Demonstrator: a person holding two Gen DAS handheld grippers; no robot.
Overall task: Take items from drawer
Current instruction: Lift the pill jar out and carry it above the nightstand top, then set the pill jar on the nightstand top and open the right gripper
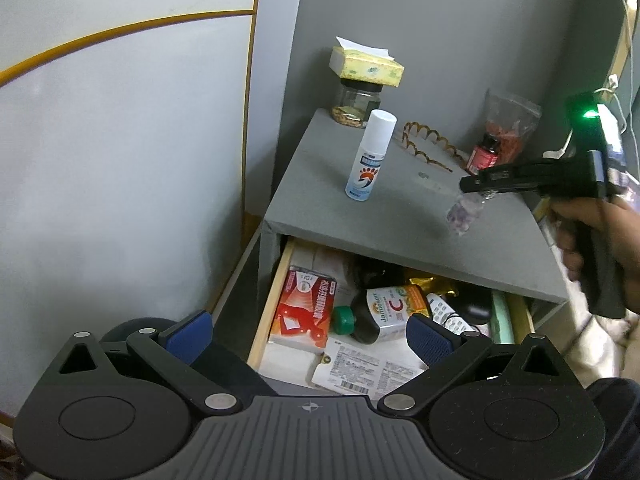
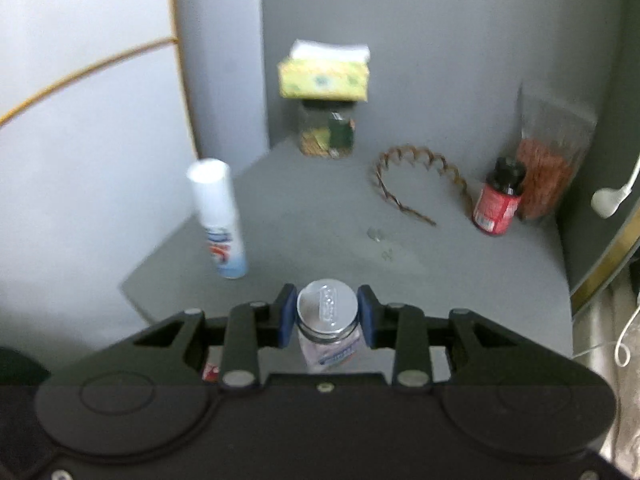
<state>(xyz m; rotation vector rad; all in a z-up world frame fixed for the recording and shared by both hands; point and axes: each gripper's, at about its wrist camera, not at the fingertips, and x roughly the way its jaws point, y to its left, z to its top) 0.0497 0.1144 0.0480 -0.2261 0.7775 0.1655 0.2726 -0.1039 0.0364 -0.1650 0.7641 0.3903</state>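
Grey-topped, the nightstand (image 1: 320, 200) is standing against a grey wall, and its drawer (image 1: 264, 320) is hanging open below the front edge. The right claw (image 2: 327, 314) is gripping a small clear bottle (image 2: 327, 320) with a silver cap, its blue pads pressing on the neck from both sides; in the left wrist view that bottle (image 1: 464, 216) is dangling above the front right part of the top, and a hand (image 1: 600, 248) is wrapping the claw's handle. The left claw (image 1: 308, 334) is hovering over the open drawer with its jaws spread wide and nothing between them.

Inside the drawer, a red and white box (image 1: 304, 308) is lying along the left side, a dark bottle (image 1: 384, 312) with a green cap is lying beside it, and white paper packets (image 1: 360, 368) are sitting toward the front.

On the top, a white spray can (image 2: 218, 220) is standing upright near the left edge. At the back, a glass jar (image 2: 326, 134) is carrying a yellow tissue box (image 2: 324, 80). A brown wavy headband (image 2: 416, 180) is lying toward the back right, near a small red bottle (image 2: 498, 204) and a clear bag (image 2: 548, 168) in the right rear corner.
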